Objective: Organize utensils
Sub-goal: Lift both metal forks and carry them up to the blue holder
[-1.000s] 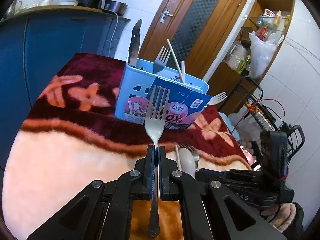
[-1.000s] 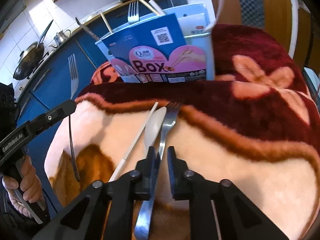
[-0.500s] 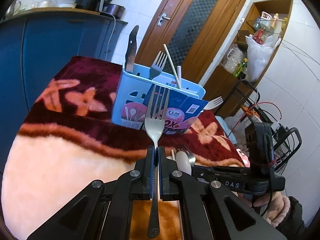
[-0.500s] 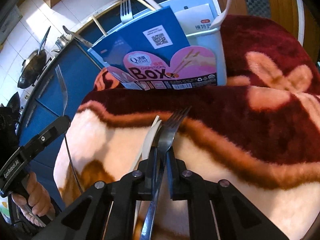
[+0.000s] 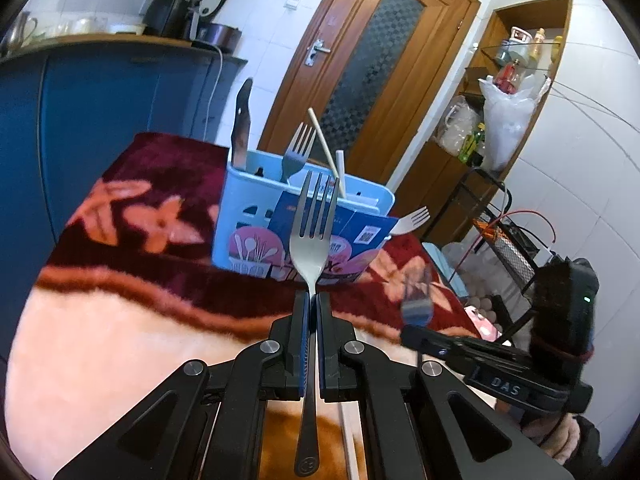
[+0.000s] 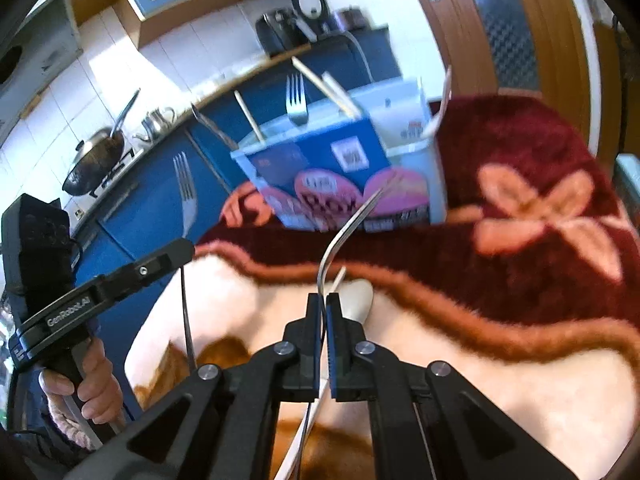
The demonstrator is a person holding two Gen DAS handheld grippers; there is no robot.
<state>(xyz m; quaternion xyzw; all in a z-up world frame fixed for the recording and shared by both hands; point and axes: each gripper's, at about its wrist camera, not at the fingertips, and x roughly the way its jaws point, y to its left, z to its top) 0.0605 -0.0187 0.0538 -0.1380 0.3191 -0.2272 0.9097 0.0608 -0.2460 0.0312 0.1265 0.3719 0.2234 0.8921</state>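
My left gripper (image 5: 312, 304) is shut on a steel fork (image 5: 314, 232), held upright with tines up, in front of the light blue utensil caddy (image 5: 248, 216). My right gripper (image 6: 324, 304) is shut on a second steel fork (image 6: 348, 228), lifted off the blanket and seen edge-on, tines toward the caddy (image 6: 412, 148). The caddy holds a knife (image 5: 241, 128), a fork (image 5: 296, 152), chopsticks (image 5: 323, 142) and a white plastic fork (image 5: 412, 220). A white spoon (image 6: 358, 298) and a chopstick lie on the blanket under the right gripper.
A plush red, pink and cream blanket (image 5: 132, 216) covers the table. Blue cabinets (image 5: 100, 108) with a wok (image 6: 96, 160) and kettle stand behind. A wooden door (image 5: 376, 64) and shelves (image 5: 516, 80) are at the back right.
My right gripper has closed on the fork that lay on the blanket and lifted it, turning it edge-on. My left gripper has risen slightly with its fork.
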